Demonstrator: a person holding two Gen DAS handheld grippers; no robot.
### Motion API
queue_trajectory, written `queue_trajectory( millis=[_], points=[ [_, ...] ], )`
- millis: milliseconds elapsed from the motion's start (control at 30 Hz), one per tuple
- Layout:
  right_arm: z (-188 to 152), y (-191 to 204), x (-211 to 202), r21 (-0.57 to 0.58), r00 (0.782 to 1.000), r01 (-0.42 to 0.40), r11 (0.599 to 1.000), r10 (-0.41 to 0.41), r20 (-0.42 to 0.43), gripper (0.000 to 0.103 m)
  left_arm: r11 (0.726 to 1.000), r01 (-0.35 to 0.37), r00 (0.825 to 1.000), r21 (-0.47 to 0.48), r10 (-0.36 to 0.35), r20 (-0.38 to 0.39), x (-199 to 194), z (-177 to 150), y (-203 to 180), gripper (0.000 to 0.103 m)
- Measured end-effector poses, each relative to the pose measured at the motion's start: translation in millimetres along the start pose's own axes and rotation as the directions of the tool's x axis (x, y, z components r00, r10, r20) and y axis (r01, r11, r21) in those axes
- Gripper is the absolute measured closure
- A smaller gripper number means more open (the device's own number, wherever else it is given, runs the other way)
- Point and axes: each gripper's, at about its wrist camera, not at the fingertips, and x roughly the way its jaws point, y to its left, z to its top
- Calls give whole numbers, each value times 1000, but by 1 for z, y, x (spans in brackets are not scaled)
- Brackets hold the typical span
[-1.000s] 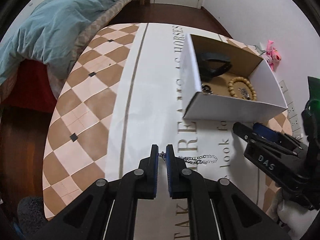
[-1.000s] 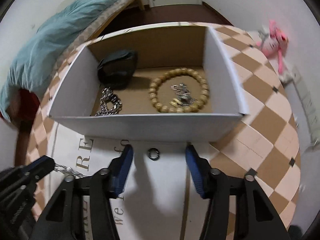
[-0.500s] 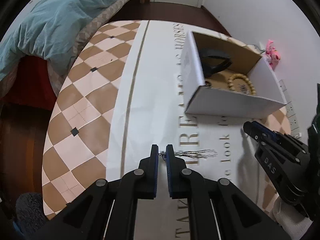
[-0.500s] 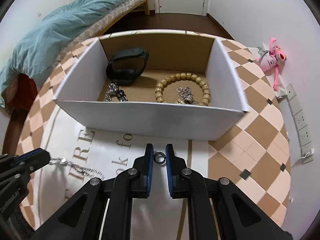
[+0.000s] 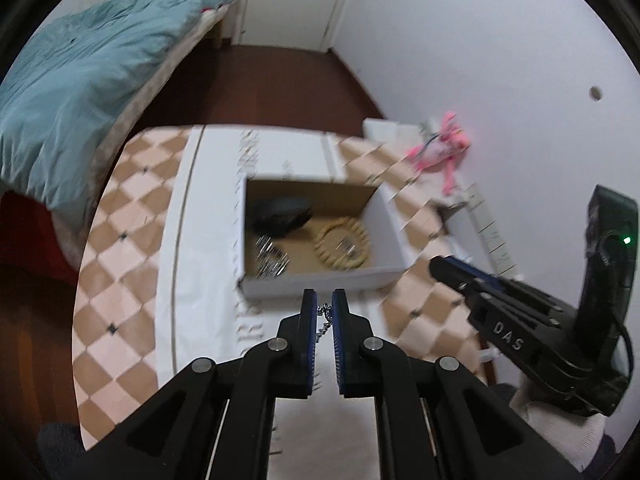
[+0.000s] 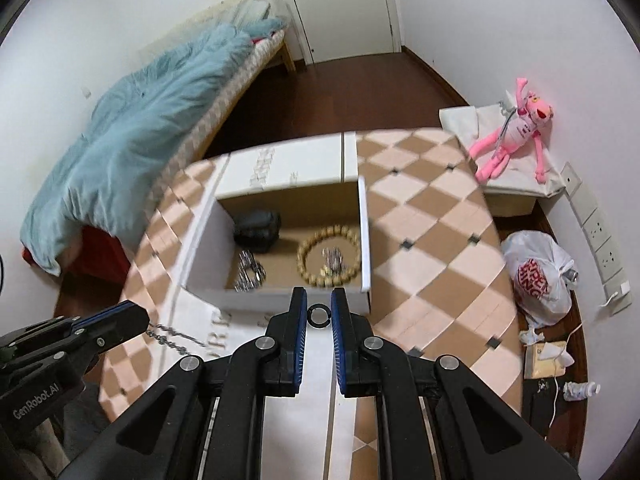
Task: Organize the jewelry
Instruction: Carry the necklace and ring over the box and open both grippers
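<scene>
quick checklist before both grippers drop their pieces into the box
1. Left gripper shut on the chain: ok.
2. Right gripper shut on the ring: ok.
3. Chain hanging clear of the table: cannot tell, its tail blurs near the cloth.
4. Box open on top: ok.
5. Free floor inside the box: ok, bare cardboard behind the bead bracelet.
6. Grippers over the box opening: not ok, both short of the near wall.
</scene>
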Motion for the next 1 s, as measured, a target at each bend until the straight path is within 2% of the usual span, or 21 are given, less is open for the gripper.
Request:
queue_trajectory(
  millis=[167, 367, 533, 733, 900, 967, 1000],
  points=[
    [33, 2, -16, -10, 999, -24, 1000, 25, 26, 90, 998, 54, 998, 28, -55, 38, -13, 39, -15, 98],
    [62, -5, 10, 2, 999, -32, 999, 32, -20, 90, 995, 34, 999, 97, -35, 1, 15, 73, -23, 98],
    [69, -14, 43, 17, 994, -37, 999, 39, -103, 90, 996, 14, 996, 93, -6, -89, 60, 82, -11, 98],
    [70, -16, 68, 3, 987, -24, 1000, 24, -160, 90, 996, 0, 983, 88, 16, -180, 102, 79, 1, 97],
    [74, -19, 88, 9, 976, -40, 999, 41, -213, 90, 997, -66, 970, 28, 71, -234, 122, 80, 13, 95],
    [75, -21, 96, 25, 972, -46, 999, 50, -230, 90, 995, -96, 967, 15, 97, -235, 124, 82, 18, 90],
    [76, -22, 99, 28, 969, -51, 998, 56, -241, 90, 992, -122, 966, 15, 122, -227, 122, 82, 21, 81]
  ],
)
